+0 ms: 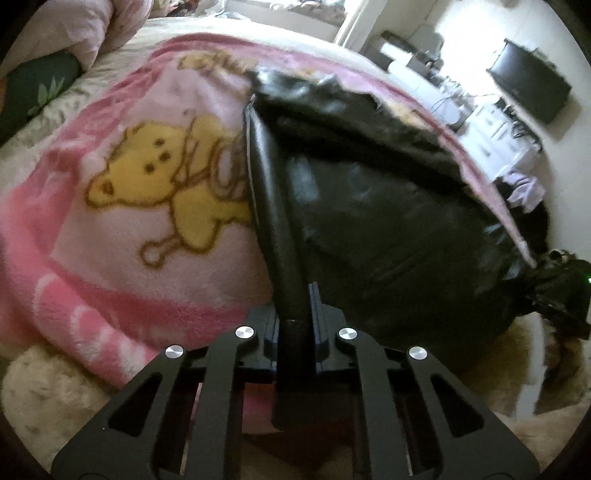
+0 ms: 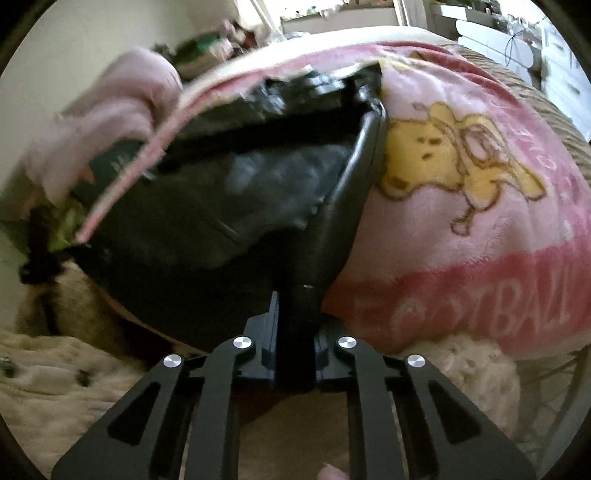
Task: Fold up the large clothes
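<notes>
Left gripper point(image 1: 294, 325): jaws clamped on black jacket point(image 1: 388, 229) edge.
Right gripper point(image 2: 295, 325): jaws clamped on jacket edge.
Pink blanket point(image 1: 110, 221): under jacket, 9 o'clock.

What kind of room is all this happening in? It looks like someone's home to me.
Most likely a bedroom. A bed with a pink fleece blanket printed with a yellow bear, a puffy quilt bunched at its head, and a flat dark screen on the far wall all point to that.
</notes>
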The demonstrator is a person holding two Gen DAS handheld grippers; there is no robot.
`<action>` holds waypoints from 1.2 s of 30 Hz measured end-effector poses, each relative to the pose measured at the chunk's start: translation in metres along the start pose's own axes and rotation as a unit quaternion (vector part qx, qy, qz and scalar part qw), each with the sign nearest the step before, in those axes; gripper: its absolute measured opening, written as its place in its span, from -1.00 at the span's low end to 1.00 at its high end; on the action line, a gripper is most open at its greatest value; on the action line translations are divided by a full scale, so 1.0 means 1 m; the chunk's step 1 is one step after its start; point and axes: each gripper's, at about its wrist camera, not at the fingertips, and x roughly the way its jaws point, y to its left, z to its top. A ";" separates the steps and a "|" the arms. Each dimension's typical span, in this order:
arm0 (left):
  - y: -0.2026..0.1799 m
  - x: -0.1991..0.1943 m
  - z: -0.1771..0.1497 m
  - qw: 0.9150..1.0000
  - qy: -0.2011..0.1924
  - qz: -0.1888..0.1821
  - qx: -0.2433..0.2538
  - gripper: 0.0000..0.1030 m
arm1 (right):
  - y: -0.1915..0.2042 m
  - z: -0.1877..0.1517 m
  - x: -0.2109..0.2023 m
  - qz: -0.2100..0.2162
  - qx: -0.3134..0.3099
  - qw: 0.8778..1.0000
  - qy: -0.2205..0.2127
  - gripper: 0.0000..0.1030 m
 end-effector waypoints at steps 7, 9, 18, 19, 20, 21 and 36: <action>-0.011 -0.036 0.031 0.997 -0.060 -0.038 0.000 -0.90 | 0.014 0.035 -0.041 0.073 -0.013 0.992 -0.106 -0.78; -0.008 -0.035 0.041 0.996 -0.070 -0.047 -0.010 -0.90 | 0.007 0.046 -0.042 0.084 0.004 0.988 -0.126 -0.78; 0.004 -0.043 0.089 0.986 -0.136 -0.075 -0.054 -0.84 | -0.020 0.109 -0.047 0.109 0.081 0.969 -0.206 -0.78; 0.004 -0.041 0.097 0.985 -0.141 -0.081 -0.057 -0.83 | -0.022 0.120 -0.045 0.106 0.084 0.968 -0.212 -0.78; 0.003 -0.041 0.101 0.984 -0.144 -0.084 -0.058 -0.82 | -0.024 0.126 -0.045 0.107 0.086 0.967 -0.216 -0.78; 0.003 -0.039 0.109 0.983 -0.147 -0.088 -0.060 -0.82 | -0.025 0.134 -0.043 0.107 0.089 0.966 -0.219 -0.78; -0.005 0.013 0.200 0.988 -0.133 -0.047 -0.064 -0.75 | -0.047 0.224 0.009 0.063 0.118 0.967 -0.217 -0.74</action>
